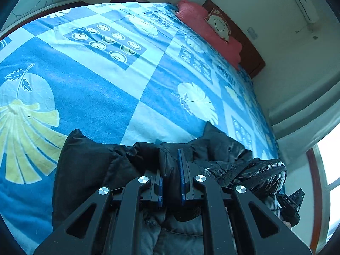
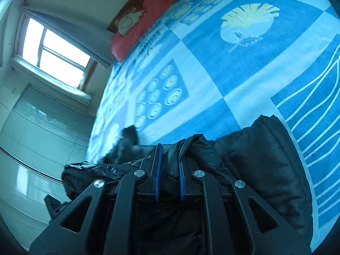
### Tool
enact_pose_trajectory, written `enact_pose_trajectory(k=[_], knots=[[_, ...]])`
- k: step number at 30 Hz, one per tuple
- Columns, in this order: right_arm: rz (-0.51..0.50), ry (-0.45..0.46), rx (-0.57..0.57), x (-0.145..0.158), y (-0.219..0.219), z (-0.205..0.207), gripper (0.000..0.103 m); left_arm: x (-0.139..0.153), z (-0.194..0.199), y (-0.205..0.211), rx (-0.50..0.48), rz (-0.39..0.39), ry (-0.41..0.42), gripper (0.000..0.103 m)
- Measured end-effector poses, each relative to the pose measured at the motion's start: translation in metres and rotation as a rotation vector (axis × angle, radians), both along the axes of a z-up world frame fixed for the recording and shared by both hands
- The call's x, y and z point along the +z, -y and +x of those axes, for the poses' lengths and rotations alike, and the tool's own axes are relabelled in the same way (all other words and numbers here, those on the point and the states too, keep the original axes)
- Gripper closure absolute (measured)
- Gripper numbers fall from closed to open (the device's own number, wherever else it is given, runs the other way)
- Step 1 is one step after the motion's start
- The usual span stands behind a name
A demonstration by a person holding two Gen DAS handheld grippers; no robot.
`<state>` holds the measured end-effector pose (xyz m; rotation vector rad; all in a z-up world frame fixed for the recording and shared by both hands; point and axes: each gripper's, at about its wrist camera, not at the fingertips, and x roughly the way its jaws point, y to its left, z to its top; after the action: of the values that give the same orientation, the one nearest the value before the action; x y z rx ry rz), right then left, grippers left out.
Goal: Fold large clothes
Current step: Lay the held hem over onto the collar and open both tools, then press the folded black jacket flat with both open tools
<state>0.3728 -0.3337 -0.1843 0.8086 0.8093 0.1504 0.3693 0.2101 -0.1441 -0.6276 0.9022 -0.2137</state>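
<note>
A black puffer jacket (image 1: 89, 165) lies bunched at the near edge of a bed with a blue patterned cover (image 1: 102, 80). My left gripper (image 1: 171, 163) is shut on a fold of the jacket, with black fabric pinched between its blue pads. In the right wrist view the same jacket (image 2: 259, 155) fills the lower part, and my right gripper (image 2: 170, 165) is shut on another fold of it. A shiny black part of the jacket (image 1: 263, 174) hangs off to the side.
A red pillow (image 1: 212, 31) lies at the head of the bed against a brown headboard (image 1: 252, 48). The bed cover (image 2: 233, 74) stretches ahead of both grippers. A window (image 2: 55, 53) and a pale wardrobe (image 2: 38, 138) stand beside the bed.
</note>
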Motion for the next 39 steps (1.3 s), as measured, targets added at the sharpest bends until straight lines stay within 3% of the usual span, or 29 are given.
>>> enact_pose_trajectory(k=[6, 8, 10, 13, 15, 17, 19, 21, 25, 27, 29, 32, 35, 39], knots=[[0.029, 0.026, 0.0, -0.006, 0.002, -0.003, 0.09, -0.007, 0.0, 0.001, -0.001, -0.001, 0.017, 0.088], [0.048, 0.036, 0.005, -0.003, 0.004, -0.005, 0.085, -0.003, -0.002, -0.001, -0.004, -0.025, 0.02, 0.088], [0.076, 0.064, 0.015, 0.004, 0.005, -0.01, 0.067, 0.003, -0.006, -0.006, 0.003, -0.058, 0.019, 0.085], [0.057, 0.125, -0.002, 0.021, 0.008, -0.022, 0.037, 0.014, -0.011, -0.021, 0.034, -0.182, 0.03, 0.066], [0.05, 0.144, -0.017, 0.029, 0.012, -0.028, 0.037, 0.025, -0.02, -0.035, 0.096, -0.269, 0.068, 0.038], [0.043, 0.145, -0.023, 0.035, 0.014, -0.034, 0.037, 0.039, -0.031, -0.048, 0.168, -0.287, 0.126, 0.029], [0.003, 0.147, -0.026, 0.041, 0.01, -0.038, 0.037, 0.049, -0.037, -0.053, 0.184, -0.275, 0.144, 0.028], [-0.076, 0.16, -0.012, 0.053, -0.003, -0.04, 0.039, 0.055, -0.041, -0.046, 0.153, -0.232, 0.139, 0.028], [-0.233, 0.144, 0.085, 0.066, -0.048, -0.026, 0.05, 0.06, -0.046, -0.003, 0.035, 0.008, 0.151, 0.028], [-0.306, 0.14, 0.136, 0.067, -0.072, -0.017, 0.05, 0.057, -0.043, 0.022, -0.013, 0.14, 0.158, 0.028], [-0.389, 0.157, 0.195, 0.064, -0.092, -0.008, 0.05, 0.046, -0.036, 0.036, -0.038, 0.219, 0.136, 0.028], [-0.488, 0.118, 0.222, 0.048, -0.112, 0.008, 0.05, 0.028, -0.021, 0.041, -0.034, 0.293, 0.093, 0.028], [-0.506, 0.037, 0.23, 0.023, -0.111, 0.023, 0.05, 0.011, -0.008, 0.04, -0.029, 0.351, 0.046, 0.028], [-0.527, 0.031, 0.223, 0.012, -0.115, 0.027, 0.05, -0.003, 0.001, 0.053, -0.038, 0.453, 0.02, 0.028]])
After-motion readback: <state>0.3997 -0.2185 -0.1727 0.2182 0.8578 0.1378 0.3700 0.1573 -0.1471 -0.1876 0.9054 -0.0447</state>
